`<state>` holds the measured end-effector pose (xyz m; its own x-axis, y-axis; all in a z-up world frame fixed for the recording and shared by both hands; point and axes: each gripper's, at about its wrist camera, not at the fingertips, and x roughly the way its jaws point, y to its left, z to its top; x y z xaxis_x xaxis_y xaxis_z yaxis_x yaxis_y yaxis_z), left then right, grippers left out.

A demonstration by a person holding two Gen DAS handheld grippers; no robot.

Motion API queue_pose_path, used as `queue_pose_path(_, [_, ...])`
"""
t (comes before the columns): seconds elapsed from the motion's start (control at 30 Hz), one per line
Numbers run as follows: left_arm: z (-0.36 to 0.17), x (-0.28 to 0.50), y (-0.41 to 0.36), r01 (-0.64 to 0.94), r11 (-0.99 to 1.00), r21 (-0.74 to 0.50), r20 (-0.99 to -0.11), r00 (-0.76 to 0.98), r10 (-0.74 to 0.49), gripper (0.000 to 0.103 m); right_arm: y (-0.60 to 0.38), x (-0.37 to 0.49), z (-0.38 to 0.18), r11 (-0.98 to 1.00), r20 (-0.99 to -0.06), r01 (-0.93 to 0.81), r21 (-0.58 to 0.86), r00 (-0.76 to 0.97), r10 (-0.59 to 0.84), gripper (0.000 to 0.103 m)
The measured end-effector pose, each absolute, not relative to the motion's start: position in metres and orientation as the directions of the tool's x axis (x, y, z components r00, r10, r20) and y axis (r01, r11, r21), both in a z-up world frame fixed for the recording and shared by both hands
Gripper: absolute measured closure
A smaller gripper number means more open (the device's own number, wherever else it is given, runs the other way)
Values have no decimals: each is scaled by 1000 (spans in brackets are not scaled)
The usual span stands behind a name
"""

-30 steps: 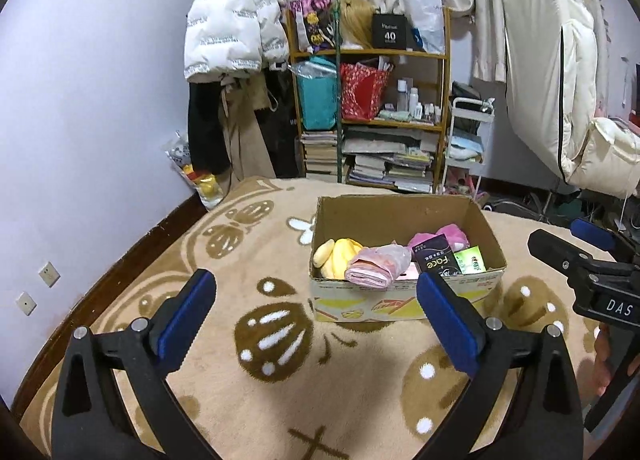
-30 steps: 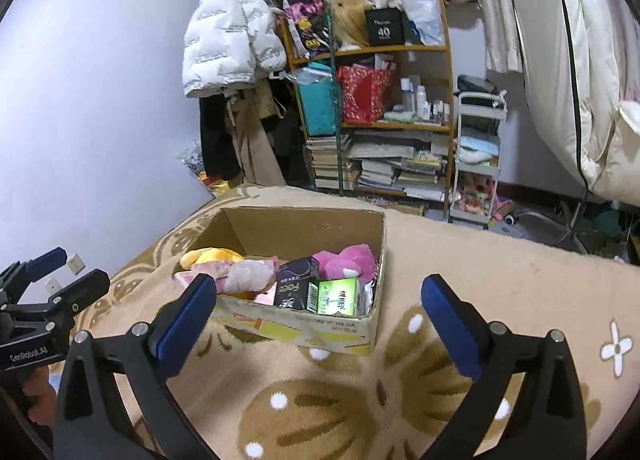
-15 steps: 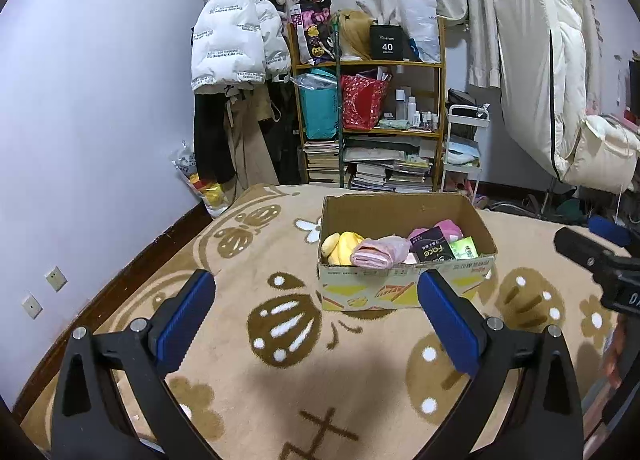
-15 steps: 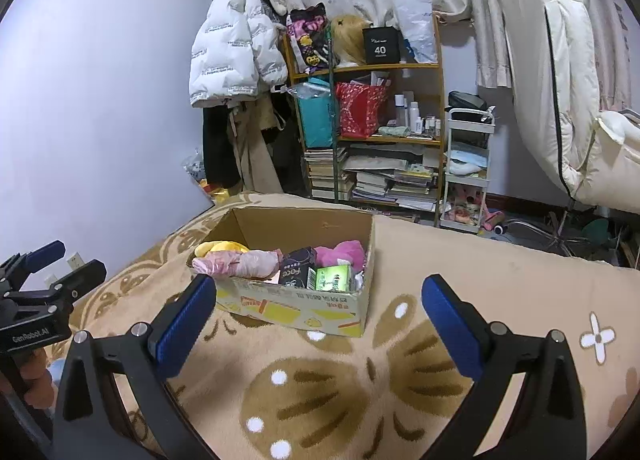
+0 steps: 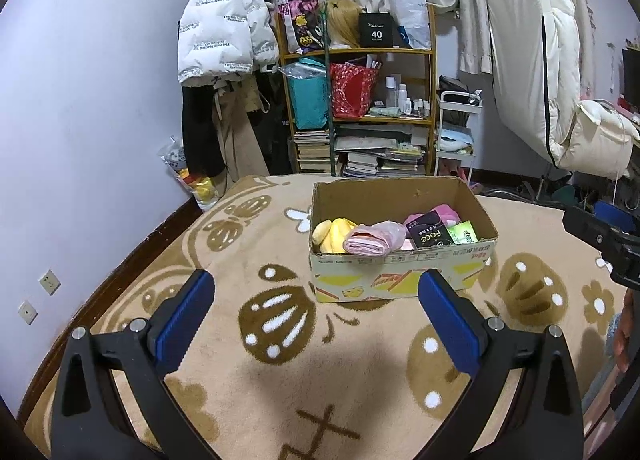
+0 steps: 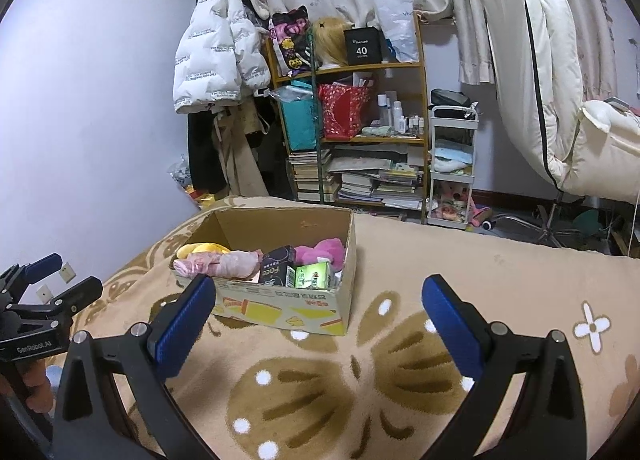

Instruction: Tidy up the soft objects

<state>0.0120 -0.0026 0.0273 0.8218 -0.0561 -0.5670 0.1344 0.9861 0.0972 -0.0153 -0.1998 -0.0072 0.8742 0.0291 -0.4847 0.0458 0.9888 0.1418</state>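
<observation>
A cardboard box (image 5: pixel 400 284) (image 6: pixel 280 308) sits on the beige patterned blanket (image 5: pixel 280 340). It holds a yellow plush (image 5: pixel 332 234) (image 6: pixel 200 250), a pink bundle in a clear bag (image 5: pixel 372 240) (image 6: pixel 224 264), a pink plush (image 5: pixel 444 213) (image 6: pixel 324 250), a black "Face" pack (image 5: pixel 430 236) (image 6: pixel 278 272) and a green pack (image 5: pixel 464 232) (image 6: pixel 312 276). My left gripper (image 5: pixel 316 316) is open and empty, short of the box. My right gripper (image 6: pixel 318 320) is open and empty, near the box's front right. Each gripper shows at the other view's edge.
A wooden shelf (image 5: pixel 360 111) with books, bags and bottles stands behind the bed. A white puffer jacket (image 5: pixel 224 27) hangs at the left. A white cart (image 5: pixel 456 139) and a folded white duvet (image 5: pixel 560 79) are at the right. The wall (image 5: pixel 80 139) runs along the blanket's left edge.
Both grippers have pulled back and risen away from the box, which looks smaller and farther. Both stay open and empty.
</observation>
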Motion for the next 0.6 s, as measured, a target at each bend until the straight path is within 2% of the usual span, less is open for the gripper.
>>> queue_pose_path(0.6, [31, 12, 0, 130, 988, 88, -522, 850, -65, 2, -203, -13, -9, 989, -488, 41, 142, 872, 34, 0])
